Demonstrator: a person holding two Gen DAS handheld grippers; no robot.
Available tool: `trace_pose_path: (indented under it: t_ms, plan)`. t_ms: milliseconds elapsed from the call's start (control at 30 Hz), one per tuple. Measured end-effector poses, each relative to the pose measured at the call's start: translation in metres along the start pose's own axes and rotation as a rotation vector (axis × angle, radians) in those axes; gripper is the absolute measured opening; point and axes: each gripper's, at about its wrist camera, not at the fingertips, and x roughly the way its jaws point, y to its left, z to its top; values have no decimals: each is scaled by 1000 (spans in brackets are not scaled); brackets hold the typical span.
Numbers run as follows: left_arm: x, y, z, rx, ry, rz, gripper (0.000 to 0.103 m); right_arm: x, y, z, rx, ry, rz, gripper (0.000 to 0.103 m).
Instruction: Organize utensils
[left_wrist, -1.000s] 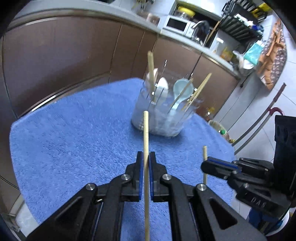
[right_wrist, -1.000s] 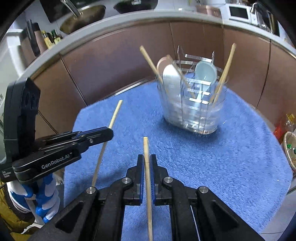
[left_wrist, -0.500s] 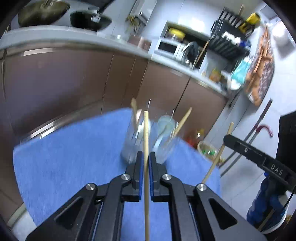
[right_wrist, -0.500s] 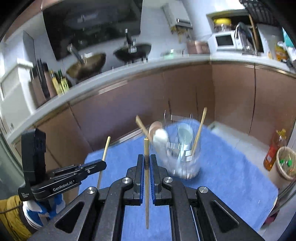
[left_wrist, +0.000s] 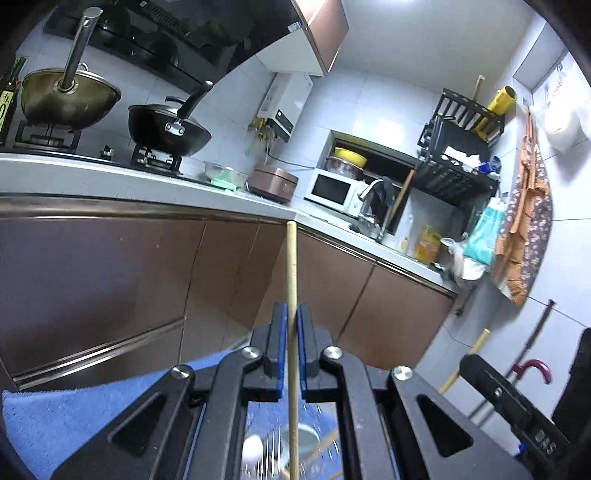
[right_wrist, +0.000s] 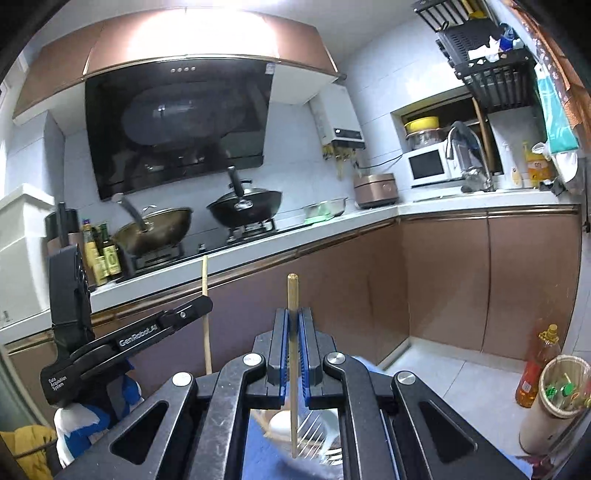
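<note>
My left gripper is shut on a wooden chopstick that stands upright between the blue pads. My right gripper is shut on a second wooden chopstick, also upright. Both are raised and tilted up over the clear utensil holder, which shows only through the gaps under the fingers, with spoons in it. The left gripper shows at the left of the right wrist view with its chopstick. The right gripper shows at the right of the left wrist view.
A blue towel covers the table below. Brown cabinets and a counter with woks, a microwave and a sink tap stand behind. A bin and an oil bottle stand on the floor at right.
Both grippers have risen and tilted upward with their chopsticks. The holder has slid from mid-frame to below the fingers, and the kitchen wall now fills the views.
</note>
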Motion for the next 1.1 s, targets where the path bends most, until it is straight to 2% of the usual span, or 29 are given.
trace_pose_path:
  t_ms: [167,367,667,833,967,1067,1100]
  plan:
    - [38,-3,-17,29,-17,60,5,23,-9,-13,-22,11,-23,6]
    - [78,4,-45,26,6,105,5,42,-14,-39,-56,36,-63,6]
    - [95,11,-83,41,-28,125,6,61,-17,-80,-88,102,-104,6]
    - [89,16,-99,52,7,115,6,62,-21,-97,-72,151,-104,6]
    - [77,17,-101,64,21,102,24,56,-24,-101,-60,166,-106,11]
    - [60,15,-96,77,16,96,27,47,-24,-98,-47,157,-111,18]
    - [53,14,-94,86,14,98,32,44,-24,-96,-42,151,-112,18]
